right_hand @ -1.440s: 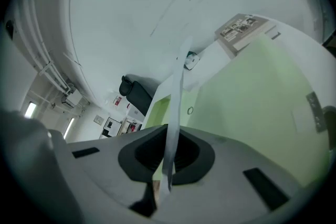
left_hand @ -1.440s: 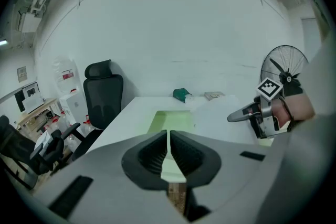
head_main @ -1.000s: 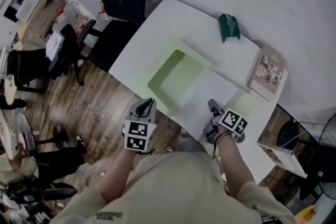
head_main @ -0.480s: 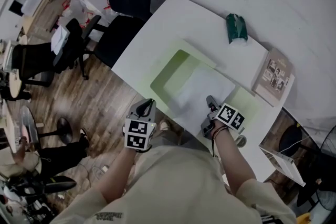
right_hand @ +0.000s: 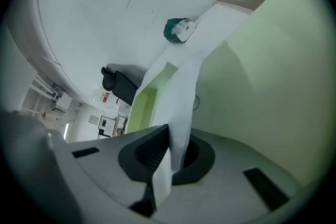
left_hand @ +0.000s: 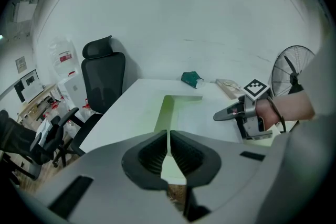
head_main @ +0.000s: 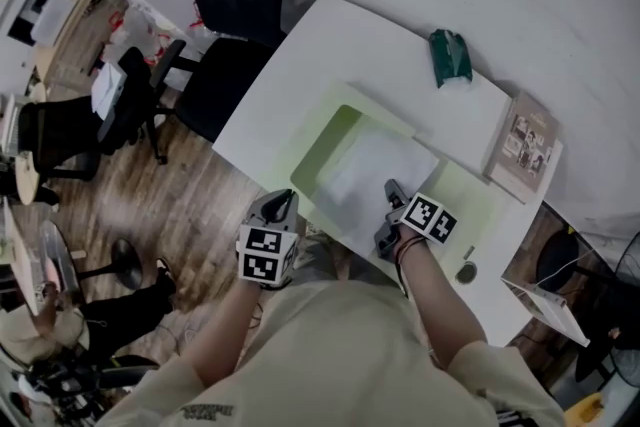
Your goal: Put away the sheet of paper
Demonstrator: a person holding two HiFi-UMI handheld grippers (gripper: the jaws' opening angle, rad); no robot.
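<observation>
Gently ease the sheet of paper (head_main: 368,167), pinched at its near edge in the right gripper (head_main: 388,187), flat into the green folder (head_main: 322,137) beneath. Steady with the closed, empty left gripper (head_main: 283,199).

One sheet (head_main: 375,177), one folder (head_main: 318,153), one book (head_main: 523,143), one packet (head_main: 451,57), two claws (head_main: 284,198) (head_main: 390,187).

Your left gripper (head_main: 284,203) sits close to your body, forearm (head_main: 226,323) bent in, jaws pressed together with nothing between them. Your right gripper (head_main: 391,191) reaches further forward and points ahead, jaws clamped on the sheet of paper (right_hand: 179,110).
</observation>
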